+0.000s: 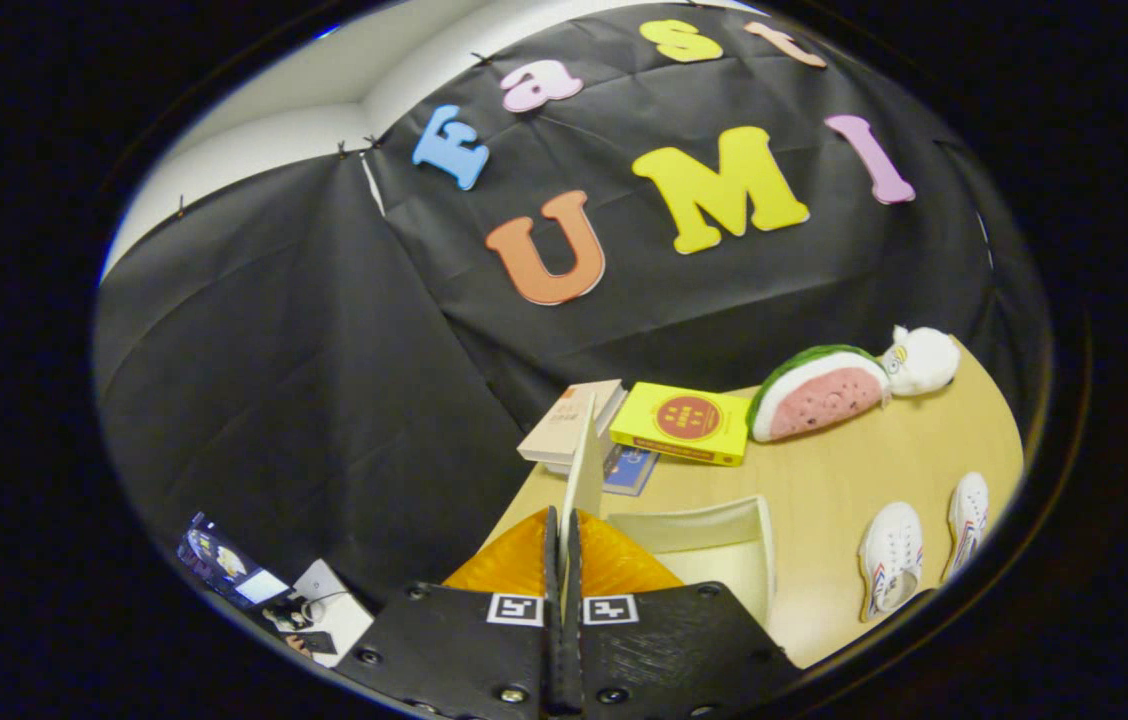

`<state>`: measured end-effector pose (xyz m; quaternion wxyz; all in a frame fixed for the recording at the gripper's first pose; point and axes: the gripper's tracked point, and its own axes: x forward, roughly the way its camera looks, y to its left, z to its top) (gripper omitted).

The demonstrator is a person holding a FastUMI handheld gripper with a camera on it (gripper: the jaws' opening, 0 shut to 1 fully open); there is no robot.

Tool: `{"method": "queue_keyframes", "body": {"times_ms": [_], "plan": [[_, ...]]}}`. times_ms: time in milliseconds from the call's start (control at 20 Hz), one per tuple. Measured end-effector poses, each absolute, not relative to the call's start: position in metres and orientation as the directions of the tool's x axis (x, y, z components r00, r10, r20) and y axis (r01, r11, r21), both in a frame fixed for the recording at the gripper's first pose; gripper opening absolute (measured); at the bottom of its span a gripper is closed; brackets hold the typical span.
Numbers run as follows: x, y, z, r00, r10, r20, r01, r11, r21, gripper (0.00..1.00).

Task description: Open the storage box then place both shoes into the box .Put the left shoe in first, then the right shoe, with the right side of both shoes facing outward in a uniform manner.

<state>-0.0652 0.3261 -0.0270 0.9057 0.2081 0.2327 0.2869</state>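
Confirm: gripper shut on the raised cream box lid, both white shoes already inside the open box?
Not quite. The gripper is shut on the raised cream box lid, but the gripper view shows both white shoes on the wooden table, beside the open box.

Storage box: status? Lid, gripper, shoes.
Hand-held gripper shut on the lid, lid raised upright. Storage box open, nothing seen inside. Both shoes on the table beside the box, nothing between.

Bench (854,470) smooth pale wood, matt. Storage box (714,540) smooth white plastic, lid (582,470) thin. Shoes (892,555) white canvas cloth. Watermelon plush (814,392) soft fabric. Yellow book (689,422) glossy paper.
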Motion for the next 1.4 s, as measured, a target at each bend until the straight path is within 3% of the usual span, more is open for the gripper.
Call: {"method": "queue_keyframes", "body": {"times_ms": [350,500,700,900,1400], "plan": [[-0.086,0.434,-0.019,0.653,0.687,-0.317,-0.536,0.716,0.447,0.04],[-0.091,0.465,-0.021,0.621,0.713,-0.327,-0.589,0.699,0.407,0.24],[-0.09,0.477,-0.008,0.65,0.709,-0.272,-0.645,0.705,0.296,0.77],[-0.087,0.458,-0.001,0.704,0.673,-0.226,-0.636,0.739,0.221,0.86],[-0.058,0.31,-0.03,0.82,0.522,-0.235,-0.496,0.853,0.165,0.9]]}}
